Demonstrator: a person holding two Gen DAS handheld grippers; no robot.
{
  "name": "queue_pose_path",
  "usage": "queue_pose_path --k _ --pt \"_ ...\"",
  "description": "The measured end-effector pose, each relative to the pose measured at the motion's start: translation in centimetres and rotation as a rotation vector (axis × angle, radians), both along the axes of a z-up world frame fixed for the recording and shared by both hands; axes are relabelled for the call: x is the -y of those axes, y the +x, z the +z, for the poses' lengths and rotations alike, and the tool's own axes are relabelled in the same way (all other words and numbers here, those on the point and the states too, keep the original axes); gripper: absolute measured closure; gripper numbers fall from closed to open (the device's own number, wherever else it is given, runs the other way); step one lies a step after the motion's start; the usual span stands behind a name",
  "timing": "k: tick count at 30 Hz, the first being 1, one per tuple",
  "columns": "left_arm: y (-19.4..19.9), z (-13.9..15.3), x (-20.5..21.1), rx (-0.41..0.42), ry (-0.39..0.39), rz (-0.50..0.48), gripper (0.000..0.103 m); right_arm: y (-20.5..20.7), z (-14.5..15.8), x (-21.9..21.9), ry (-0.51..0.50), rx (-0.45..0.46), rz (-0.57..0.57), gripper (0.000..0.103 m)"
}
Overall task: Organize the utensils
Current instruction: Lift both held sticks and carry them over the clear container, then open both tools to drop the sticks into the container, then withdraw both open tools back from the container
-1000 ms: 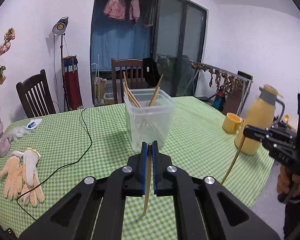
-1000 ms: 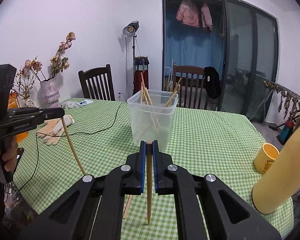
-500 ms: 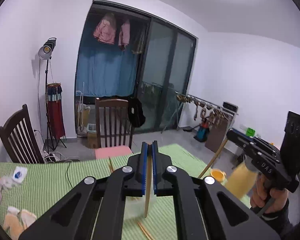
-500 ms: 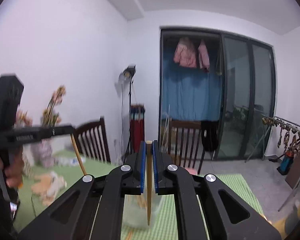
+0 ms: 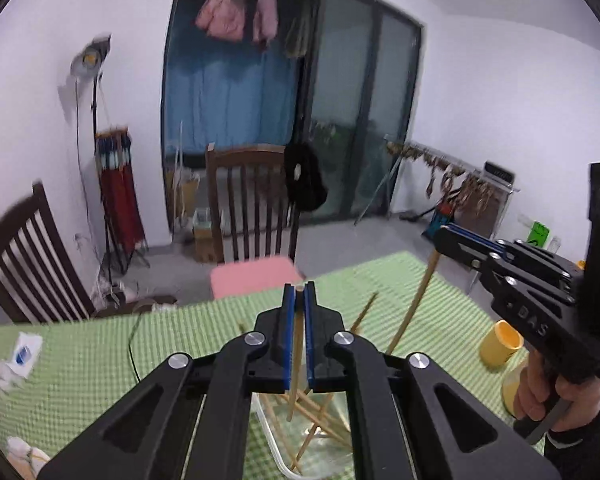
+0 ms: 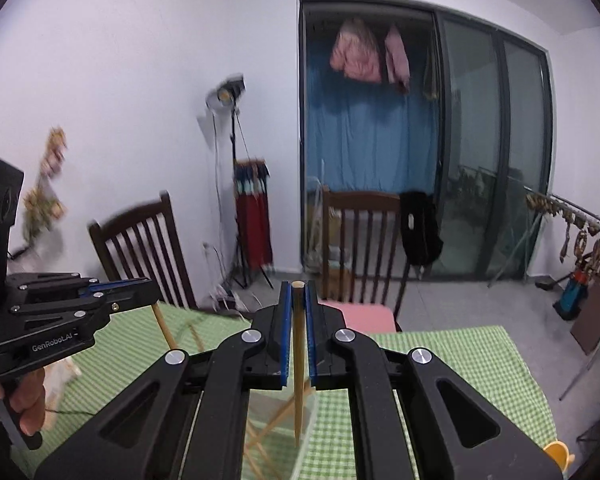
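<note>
My left gripper (image 5: 299, 294) is shut on a wooden chopstick (image 5: 294, 376) that hangs down over the clear plastic container (image 5: 276, 452), which holds several chopsticks (image 5: 320, 420). My right gripper (image 6: 298, 292) is shut on another chopstick (image 6: 299, 380), its tip over the same container (image 6: 306, 440). Each gripper shows in the other's view: the right one (image 5: 444, 236) with its chopstick (image 5: 414, 304) slanting down, the left one (image 6: 148, 284) with its chopstick (image 6: 165, 328). Both are held above the container.
The table has a green checked cloth (image 5: 100, 352). A yellow mug (image 5: 500, 342) and a yellow flask (image 5: 514, 388) stand at the right. White gloves (image 5: 20, 456) and a black cable (image 5: 134, 344) lie at the left. Wooden chairs (image 5: 252, 200) stand behind the table.
Both grippers rose from the table with their chopsticks, then tipped down again. They now hang over the container, which lies close beneath them.
</note>
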State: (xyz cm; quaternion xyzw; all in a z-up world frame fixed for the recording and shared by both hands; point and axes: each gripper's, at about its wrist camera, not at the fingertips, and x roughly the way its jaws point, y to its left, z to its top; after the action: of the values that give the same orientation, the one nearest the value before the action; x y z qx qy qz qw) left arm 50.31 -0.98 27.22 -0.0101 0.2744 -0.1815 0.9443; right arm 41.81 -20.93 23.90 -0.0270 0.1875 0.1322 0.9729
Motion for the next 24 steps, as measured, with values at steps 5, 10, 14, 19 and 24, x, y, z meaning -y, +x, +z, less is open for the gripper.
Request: queue_pose_path --k 5,10,14,19,24 --pt "3.0 -4.4 1.1 -0.089 0.049 0.002 0.101 2.5 -2.4 -0.5 -0.007 -0.083 -0.003 0.096" --pt "3.2 -6.2 0.7 -0.103 0.081 0.024 0.097 3.8 -3.4 -0.7 -0.013 -0.153 -0.007 0.095" --pt "1.8 -5.7 -0.1 -0.094 0.05 0.031 0.078 3.1 -2.9 0.1 0.018 -0.151 -0.019 0.057" --pt "-1.5 -4.5 -2.0 -0.073 0.014 0.098 0.053 0.9 -2.2 0.9 -0.01 -0.138 -0.036 0.057" --pt "-6.5 -5.5 -4.5 -0.055 -0.04 0.184 0.05 -2.0 -3.2 2.7 -0.061 -0.156 -0.073 0.052"
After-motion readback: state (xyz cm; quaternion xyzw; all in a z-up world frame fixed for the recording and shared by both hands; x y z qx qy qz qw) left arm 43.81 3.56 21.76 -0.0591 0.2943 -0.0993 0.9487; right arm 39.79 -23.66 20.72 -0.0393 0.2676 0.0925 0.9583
